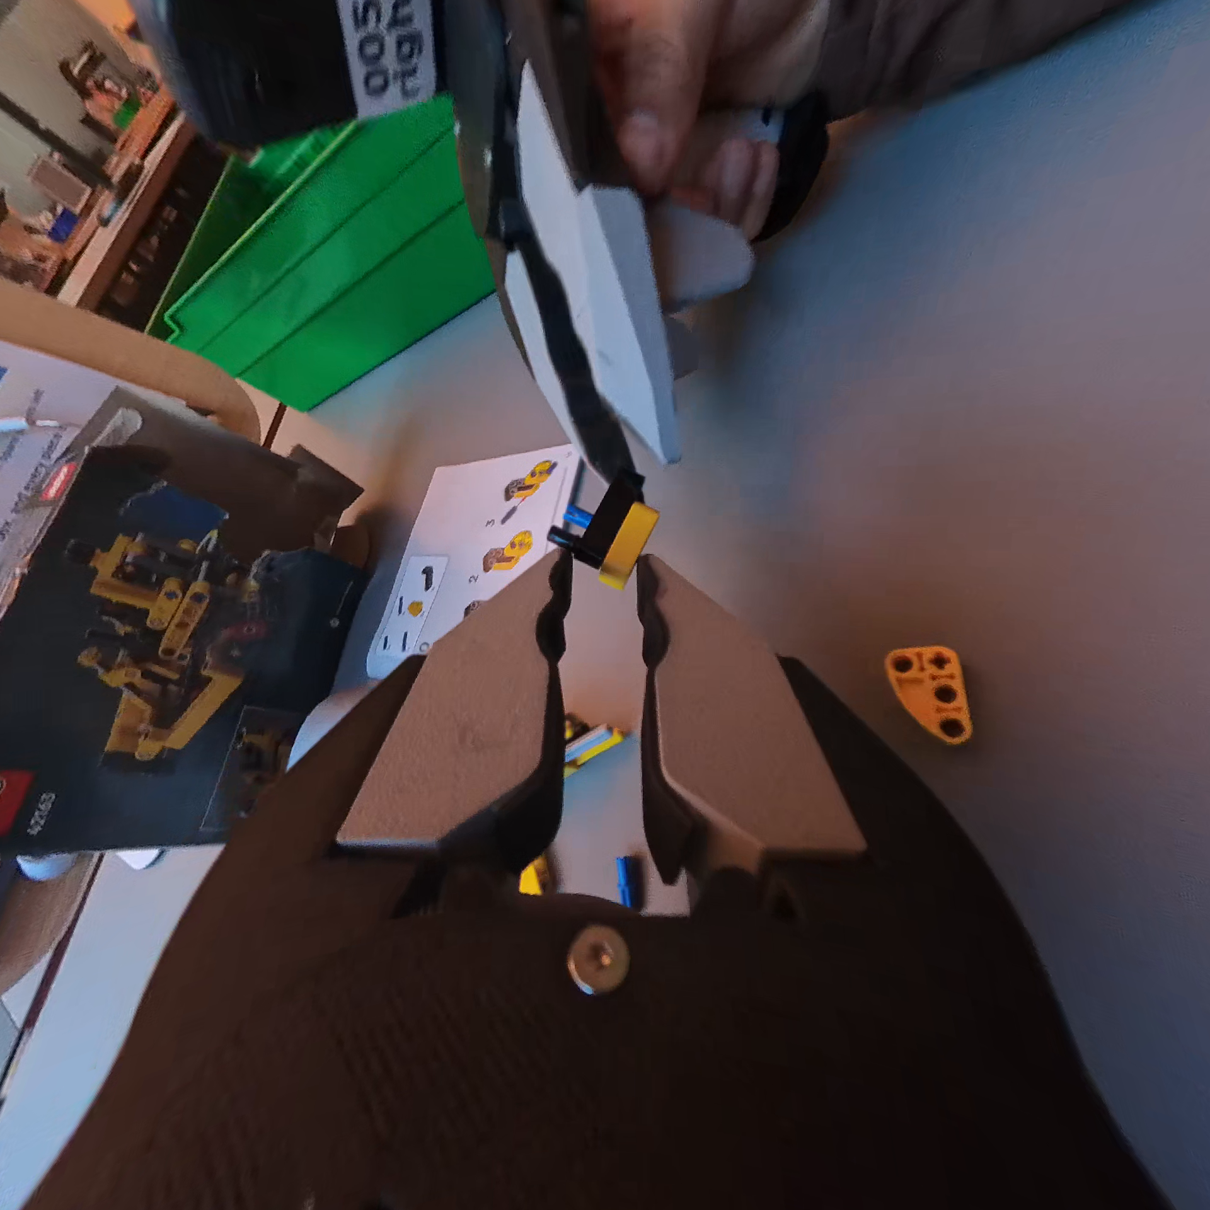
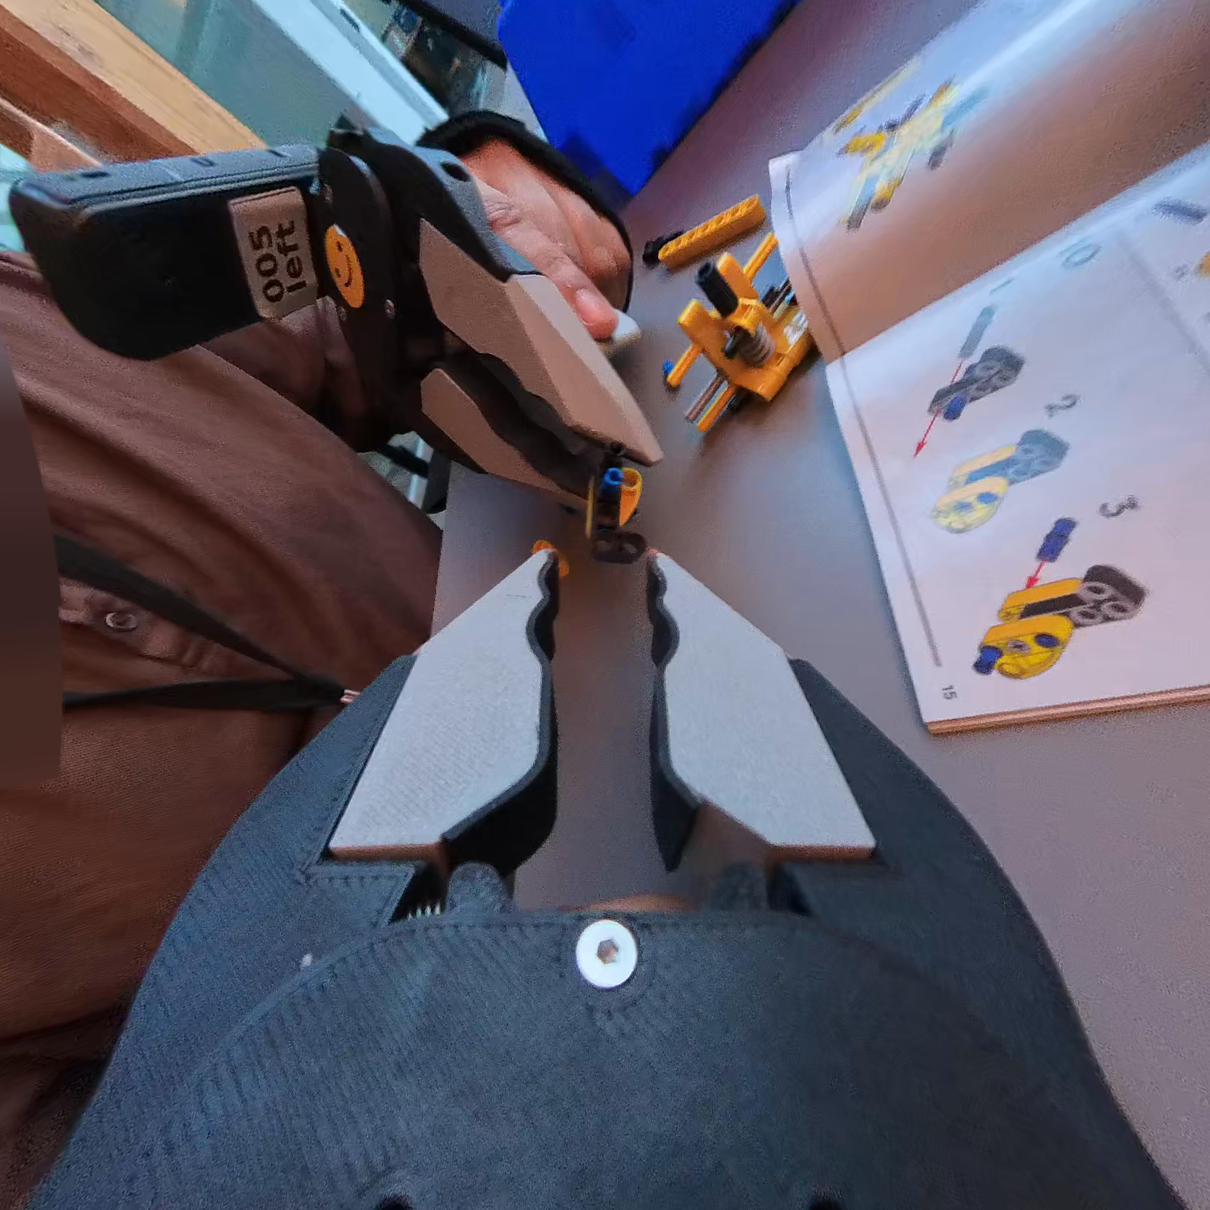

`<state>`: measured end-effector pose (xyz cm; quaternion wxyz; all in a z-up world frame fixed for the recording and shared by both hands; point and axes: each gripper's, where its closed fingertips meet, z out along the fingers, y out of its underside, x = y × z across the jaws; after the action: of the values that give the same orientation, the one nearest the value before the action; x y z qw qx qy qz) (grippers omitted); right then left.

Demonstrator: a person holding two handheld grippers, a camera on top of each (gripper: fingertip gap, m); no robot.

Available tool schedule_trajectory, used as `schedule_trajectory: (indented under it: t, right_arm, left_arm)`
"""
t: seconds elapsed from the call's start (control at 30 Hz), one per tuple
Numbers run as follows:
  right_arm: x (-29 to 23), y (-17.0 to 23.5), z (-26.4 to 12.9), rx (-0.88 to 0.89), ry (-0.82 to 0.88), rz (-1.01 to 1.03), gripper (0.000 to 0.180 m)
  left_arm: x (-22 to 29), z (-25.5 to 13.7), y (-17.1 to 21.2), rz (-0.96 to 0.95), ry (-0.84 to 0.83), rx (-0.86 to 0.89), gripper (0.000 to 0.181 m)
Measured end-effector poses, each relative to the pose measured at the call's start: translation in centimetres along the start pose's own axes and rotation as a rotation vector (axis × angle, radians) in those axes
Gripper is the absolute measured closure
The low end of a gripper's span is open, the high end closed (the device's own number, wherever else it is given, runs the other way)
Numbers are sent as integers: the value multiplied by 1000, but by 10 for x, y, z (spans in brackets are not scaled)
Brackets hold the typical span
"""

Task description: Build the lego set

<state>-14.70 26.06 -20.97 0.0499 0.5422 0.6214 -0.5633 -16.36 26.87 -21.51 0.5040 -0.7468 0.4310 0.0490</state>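
Note:
A small assembly (image 1: 622,533) of a yellow plate, a black part and a blue pin is held above the grey table. My left gripper (image 1: 604,563) is shut on it at the very fingertips; the right wrist view shows this from the side (image 2: 615,478), with the assembly (image 2: 615,501) hanging from its tips. My right gripper (image 2: 602,563) is open, its tips just short of the assembly's black lower part. In the left wrist view it (image 1: 645,465) comes down from above and meets the assembly's top.
A yellow three-hole plate (image 1: 930,694) lies on the table. A larger yellow sub-build (image 2: 740,340) and a yellow beam (image 2: 714,232) lie beside the open instruction booklet (image 2: 1015,491). The set's box (image 1: 164,622), green bins (image 1: 340,249) and a blue bin (image 2: 622,78) border the table. Left and right tips are no more than a few centimetres apart.

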Motion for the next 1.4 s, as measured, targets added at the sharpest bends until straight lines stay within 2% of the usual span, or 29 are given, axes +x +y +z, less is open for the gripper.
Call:
schedule_trajectory:
  t: [0.07,0.2,0.37,0.47,0.57,0.63,0.7,0.73,0.77,0.83,1.07,1.23,1.33,1.4]
  right_arm:
    - [-1,-4,-1,25,42,-69,146]
    - [12,-15,-4,56,243,-227,143]
    - [-11,-38,-5,175,307,-421,147]
    - [-17,-47,-9,226,357,-499,160]
    - [-30,-53,-10,279,313,-538,159]
    - [-32,-54,-11,285,317,-560,157]
    - [-32,-58,-16,312,345,-582,155]
    - [-31,-57,-16,309,343,-579,158]
    - [-29,-55,-16,290,343,-572,170]
    - [-23,-53,-16,268,382,-575,173]
    - [-16,-54,-19,275,414,-559,180]
    - [4,-39,-14,177,431,-475,180]
    - [8,-40,-15,188,442,-471,180]
    - [8,-42,-19,208,438,-466,160]
  left_arm:
    - [-6,2,3,-38,-26,1,164]
    - [-19,1,0,-38,-113,35,164]
    - [-42,-19,-23,217,-384,115,164]
    - [-42,-27,-39,309,-462,160,165]
    - [-41,-35,-52,386,-522,201,164]
    - [-36,-31,-51,290,-447,219,164]
    - [-29,-22,-42,98,-297,227,164]
    - [-26,-19,-39,23,-230,234,164]
    - [-27,-18,-37,-34,-201,244,164]
    - [-24,-14,-34,-121,-142,237,164]
    - [-19,-6,-24,-153,-120,173,165]
    - [-14,-2,-19,-221,-48,149,167]
    - [-21,-3,-11,-246,-70,120,167]
    - [-29,-4,-6,-279,-95,115,167]
